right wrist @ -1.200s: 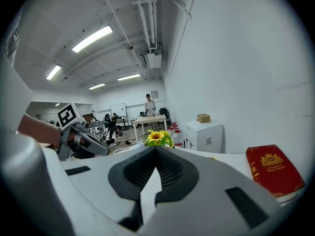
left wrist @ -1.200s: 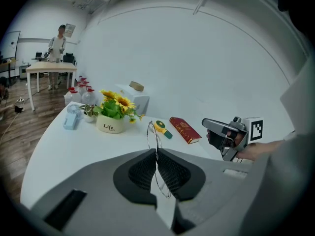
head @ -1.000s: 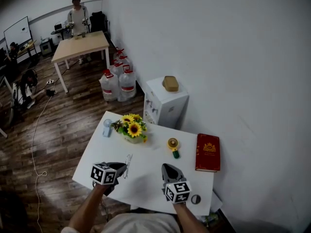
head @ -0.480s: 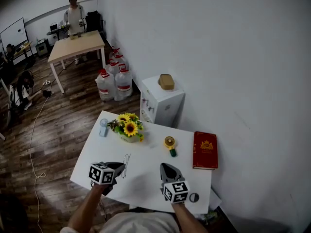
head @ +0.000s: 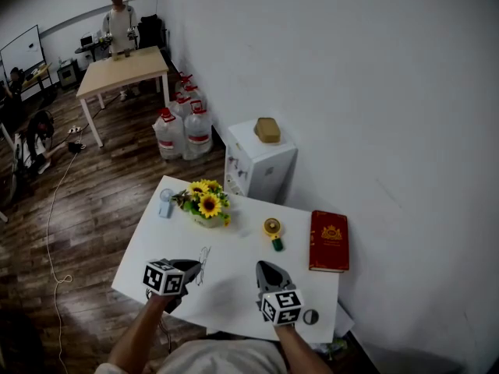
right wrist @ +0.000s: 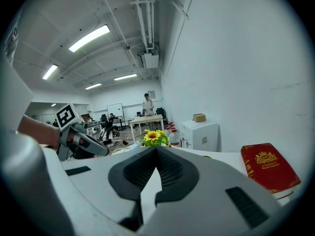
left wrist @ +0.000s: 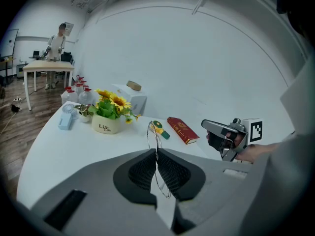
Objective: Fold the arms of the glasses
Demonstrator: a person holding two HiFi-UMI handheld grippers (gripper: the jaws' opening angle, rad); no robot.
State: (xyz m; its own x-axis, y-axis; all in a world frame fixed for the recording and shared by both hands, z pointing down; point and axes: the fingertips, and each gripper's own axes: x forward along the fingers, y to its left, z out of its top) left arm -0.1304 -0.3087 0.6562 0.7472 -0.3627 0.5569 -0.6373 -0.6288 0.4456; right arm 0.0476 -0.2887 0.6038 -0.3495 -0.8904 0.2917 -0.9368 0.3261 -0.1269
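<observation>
Thin wire-framed glasses (head: 203, 263) hang just over the white table (head: 234, 283) at its near left. My left gripper (head: 195, 269) is shut on them. In the left gripper view the wire rim (left wrist: 155, 134) stands up out of the closed left gripper (left wrist: 156, 154), with more wire running down between the pads. My right gripper (head: 263, 268) is shut and holds nothing, a short way right of the glasses and apart from them. The right gripper view shows the right gripper (right wrist: 156, 149) with its pads together and the left gripper (right wrist: 98, 150) off to the left.
On the table stand a pot of sunflowers (head: 207, 208), a small blue fan (head: 166, 203), a yellow and green tool (head: 274, 231), a red book (head: 328, 241) and a dark round thing (head: 311, 316). Behind it are a white cabinet (head: 260, 166) and water bottles (head: 184, 129).
Only the head view has shifted slightly. Both grippers and the glasses keep their places.
</observation>
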